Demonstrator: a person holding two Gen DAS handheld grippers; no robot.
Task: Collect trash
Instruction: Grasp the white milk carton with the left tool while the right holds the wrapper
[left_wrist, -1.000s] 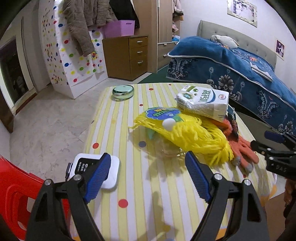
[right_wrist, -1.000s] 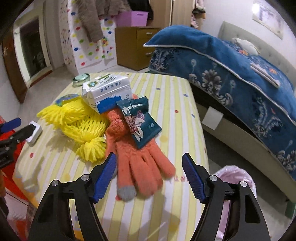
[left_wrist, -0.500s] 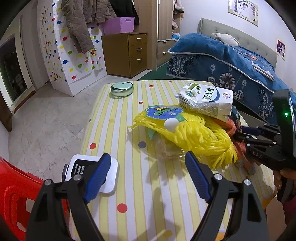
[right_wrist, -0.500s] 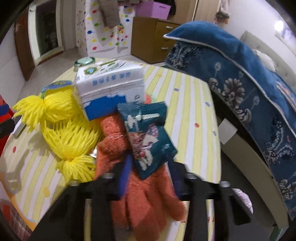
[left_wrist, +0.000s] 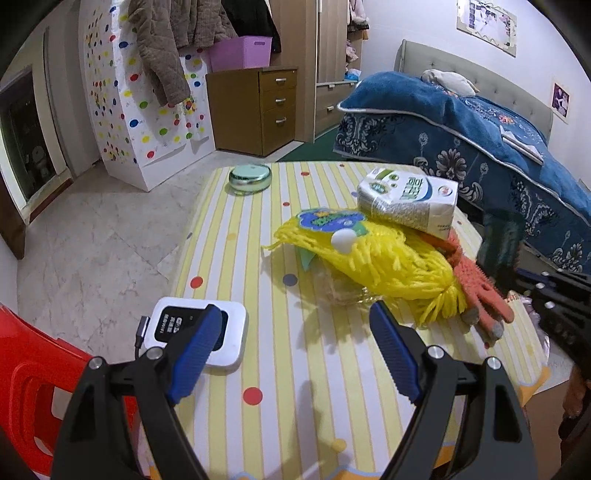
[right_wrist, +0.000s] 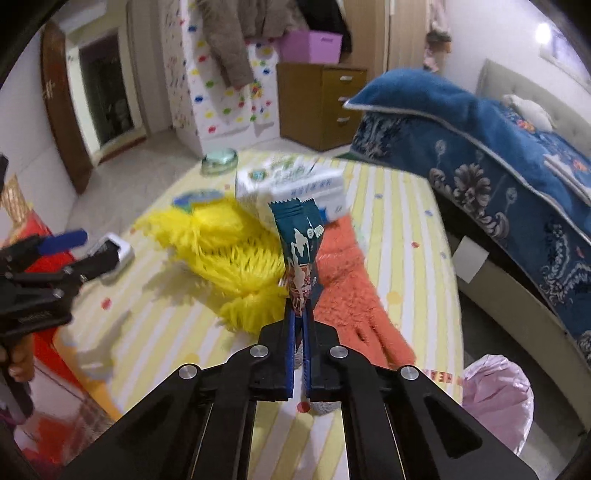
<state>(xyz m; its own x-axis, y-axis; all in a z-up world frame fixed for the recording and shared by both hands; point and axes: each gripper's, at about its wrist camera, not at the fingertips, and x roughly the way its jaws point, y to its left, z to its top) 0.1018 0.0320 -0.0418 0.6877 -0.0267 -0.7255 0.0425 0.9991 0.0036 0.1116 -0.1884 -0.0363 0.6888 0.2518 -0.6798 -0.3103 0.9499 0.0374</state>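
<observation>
My right gripper (right_wrist: 298, 320) is shut on a teal snack wrapper (right_wrist: 301, 243) and holds it upright above the striped table (right_wrist: 399, 236). The wrapper also shows blurred in the left wrist view (left_wrist: 498, 240). A white milk carton (left_wrist: 408, 201) lies on a yellow mop head (left_wrist: 384, 266) and an orange glove (left_wrist: 476, 284). A crumpled clear plastic piece (left_wrist: 347, 293) lies under the mop head. My left gripper (left_wrist: 295, 350) is open and empty, low over the table's near end. A pink-lined trash bin (right_wrist: 496, 395) stands on the floor by the table's right edge.
A white pocket device (left_wrist: 199, 328) with a cable lies by my left finger. A round green tin (left_wrist: 250, 178) sits at the table's far end. A red chair (left_wrist: 26, 380) is at left. A blue-covered bed (left_wrist: 480, 140) runs along the right.
My right gripper moved in over the glove, closed on the teal wrapper and lifted it off the table. My left gripper stayed open and barely moved.
</observation>
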